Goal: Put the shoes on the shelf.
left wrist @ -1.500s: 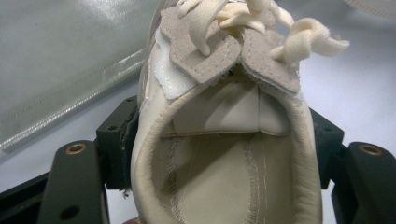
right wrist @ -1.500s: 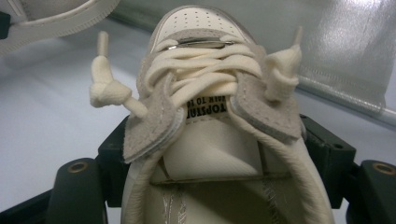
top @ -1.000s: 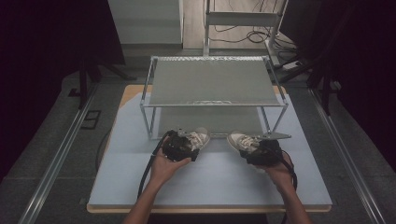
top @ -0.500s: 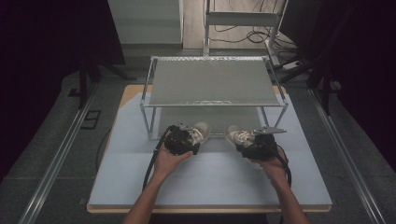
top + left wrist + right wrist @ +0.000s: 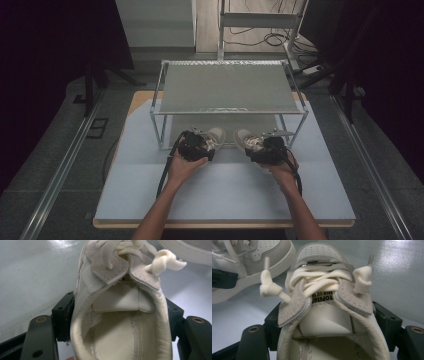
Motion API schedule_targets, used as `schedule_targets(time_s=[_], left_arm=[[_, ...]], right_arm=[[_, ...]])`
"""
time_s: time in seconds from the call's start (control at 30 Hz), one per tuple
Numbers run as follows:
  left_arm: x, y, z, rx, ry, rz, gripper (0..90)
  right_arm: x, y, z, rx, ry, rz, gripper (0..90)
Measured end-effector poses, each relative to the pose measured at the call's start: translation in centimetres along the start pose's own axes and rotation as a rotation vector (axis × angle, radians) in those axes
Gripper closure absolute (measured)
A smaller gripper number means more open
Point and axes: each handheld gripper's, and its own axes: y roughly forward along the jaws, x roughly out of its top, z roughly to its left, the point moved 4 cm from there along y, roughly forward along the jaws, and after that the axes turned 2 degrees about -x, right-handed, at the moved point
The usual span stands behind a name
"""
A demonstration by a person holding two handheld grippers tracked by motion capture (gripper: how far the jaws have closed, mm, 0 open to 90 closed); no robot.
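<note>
The table, covered in pale blue, carries a metal rack toward its far edge; the rack's flat top shelf hides most of the surface beneath it, so the toes of the 2 shoes fade into its shadow in the high view. Dark surroundings beyond the table's left and right edges are hard to make out.

Near the middle of the table, just in front of the rack's front legs, sit the left shoe and the right shoe, side by side and a little apart, toes pointing toward the far edge. In the high view each is half covered by the hand and tool behind it.

The left gripper has its jaws closed on the left shoe's heel collar, 1 black jaw pressed against each side. The left gripper view adds the cream lining, grey suede eyelet tabs and knotted thick laces, with the toe cut off at the top and the other shoe's sole at the upper right corner.

The right gripper clamps the right shoe the same way. The right gripper view shows its perforated toe, a printed tongue label too small to read, and the neighbouring shoe at upper left.
</note>
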Motion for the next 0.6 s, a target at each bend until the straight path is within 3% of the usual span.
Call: schedule_targets(time_s=[0.43, 0.47, 0.6], left_arm=[[0.8, 1.1, 0.4, 0.025, -0.034, -0.001, 30.1], [1.0, 1.2, 0.7, 0.029, 0.007, 0.005, 30.1], [1.7, 1.4, 0.6, 0.035, 0.018, 0.009, 30.1]], right_arm=[[1.2, 1.5, -0.3, -0.014, 0.021, -0.002, 27.0], [1.2, 1.6, -0.3, -0.014, 0.022, 0.001, 27.0], [1.2, 2.2, -0.4, -0.023, 0.027, 0.01, 27.0]])
